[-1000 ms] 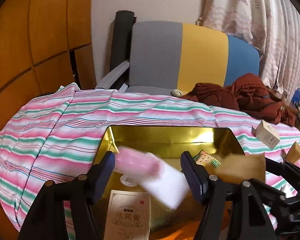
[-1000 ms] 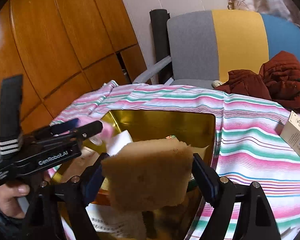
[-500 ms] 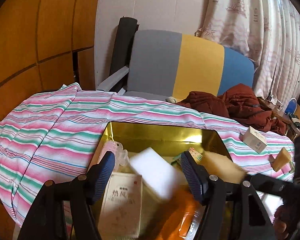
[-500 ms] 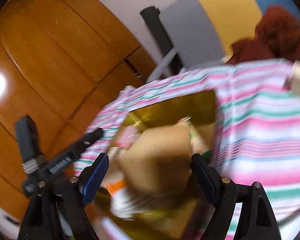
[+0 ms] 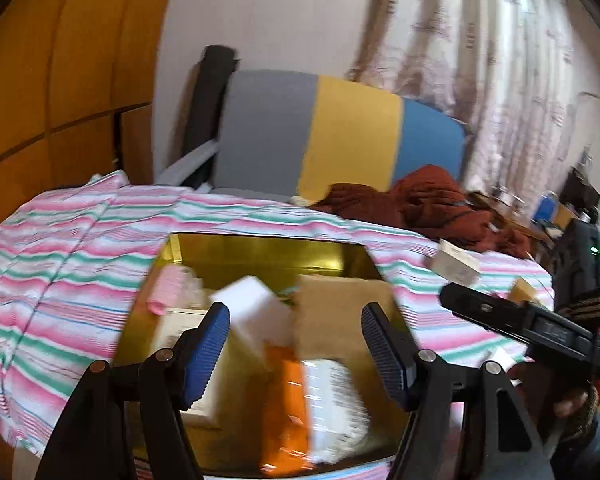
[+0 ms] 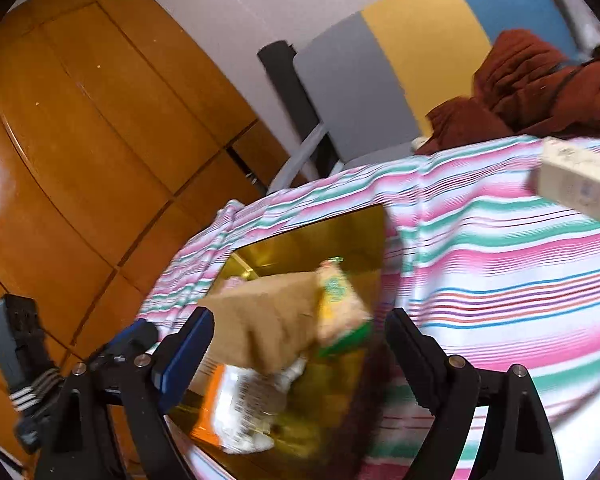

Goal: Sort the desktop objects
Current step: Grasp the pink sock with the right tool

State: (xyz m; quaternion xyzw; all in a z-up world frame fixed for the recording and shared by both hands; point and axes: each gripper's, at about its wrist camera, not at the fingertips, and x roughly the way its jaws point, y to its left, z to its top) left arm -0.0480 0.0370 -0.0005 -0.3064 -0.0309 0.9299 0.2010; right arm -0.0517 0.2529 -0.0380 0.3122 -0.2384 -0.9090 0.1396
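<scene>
Your left gripper (image 5: 296, 344) is hanging wide open and empty over the gold tray (image 5: 260, 250). Your right gripper (image 6: 300, 344) is also gaping, gripping nothing. Just past its fingertips, at 12 o'clock, the brown sponge (image 6: 264, 320) is lying in the tray beside a white sponge block (image 5: 252, 304) and an orange packet (image 5: 286, 404). Farther out at 2 o'clock, a small white box (image 6: 572, 178) is sitting on the striped cloth (image 6: 500, 248).

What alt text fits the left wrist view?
The open left gripper hovers over a gold box holding a white block, tan sponge and packets, on a striped cloth. The right gripper is at the right edge.
</scene>
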